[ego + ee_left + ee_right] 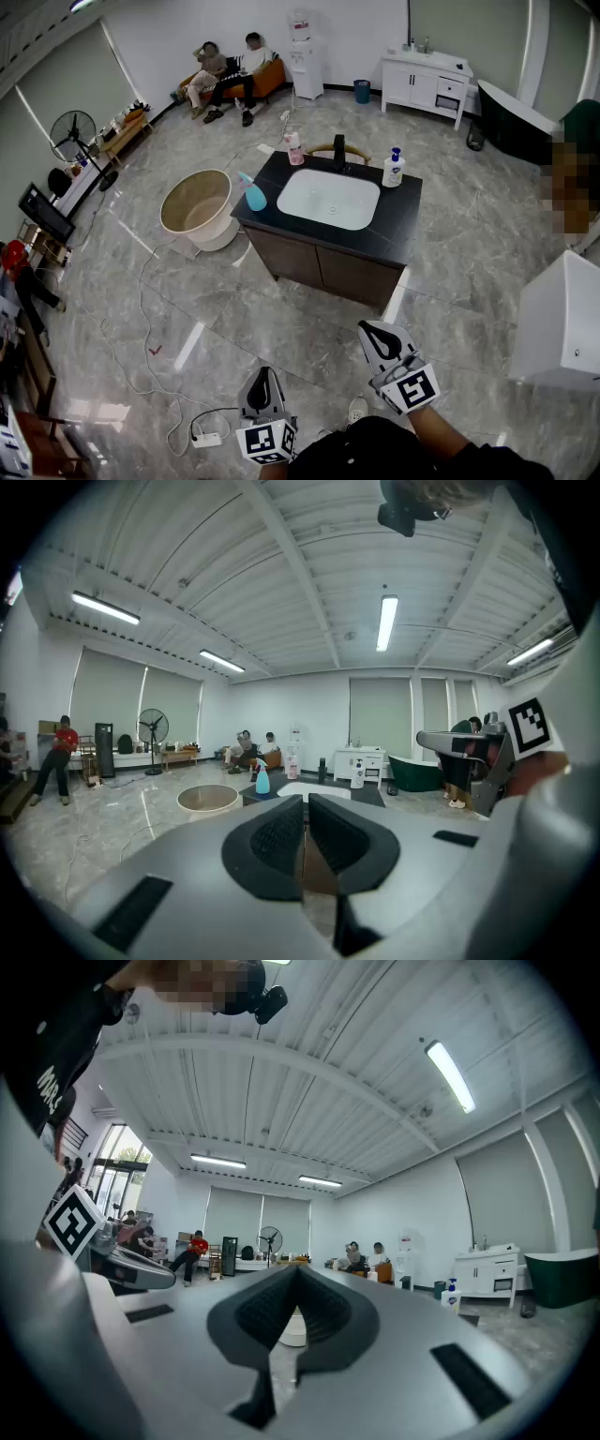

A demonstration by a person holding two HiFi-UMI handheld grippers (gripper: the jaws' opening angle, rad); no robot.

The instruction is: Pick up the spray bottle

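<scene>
Spray bottle (253, 193) stands between tub (166, 212) and sink (328, 201).

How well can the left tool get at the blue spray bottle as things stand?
Probably not yet: the left tool is held well short of the counter, jaws together, with open floor between. The spray bottle stands unobstructed at the counter's left edge, so stepping closer and opening should do.

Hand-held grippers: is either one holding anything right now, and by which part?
Nothing is held. The left hand-held gripper and right hand-held gripper are shut and empty; the light blue spray bottle stands on the black countertop.
</scene>
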